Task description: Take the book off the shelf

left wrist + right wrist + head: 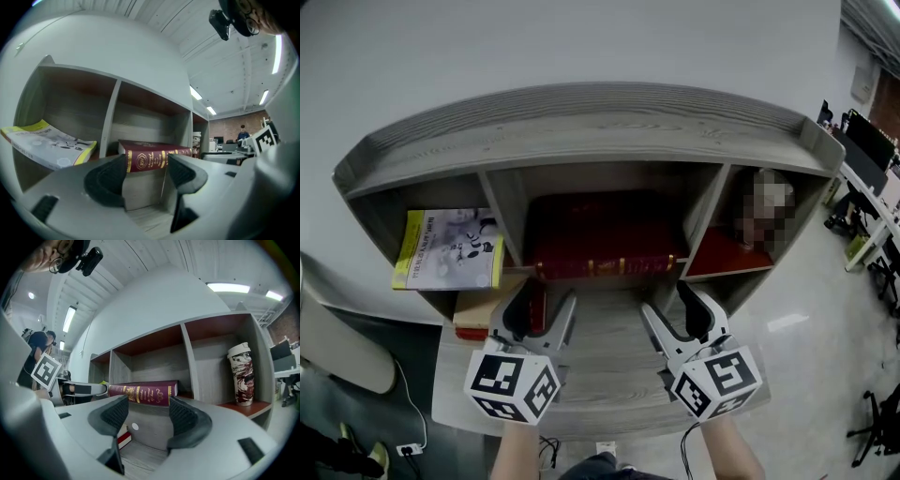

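Book lies flat in the middle compartment of the shelf, spine facing out, its front edge about level with the compartment's lip.

Left tongs and right tongs hover just in front of that compartment. Both are spread wide and hold nothing. In each gripper view the spine sits beyond the gap and no pad touches it.

Judgement on the step, an approach for a 2-sided grasp:
- Bring 1 pair of tongs to each end of the spine, jaws turned so 1 goes above the cover and 1 below.
- The underside rests on the board, so tip or slide the book forward first to gain clearance.
- Draw straight out and level, clear of both dividers.

Materials:
- Book: maroon hardcover, thick, rigid, gold bands on the spine. Probably heavy, with a smooth cover that may slip.
- Shelf: grey wood-grain laminate with reddish inner faces.
- Pads: dark, ribbed, likely rubber.
- Left compartment: limp yellow-edged magazine, sagging.
- Right compartment: tall patterned cup, upright.
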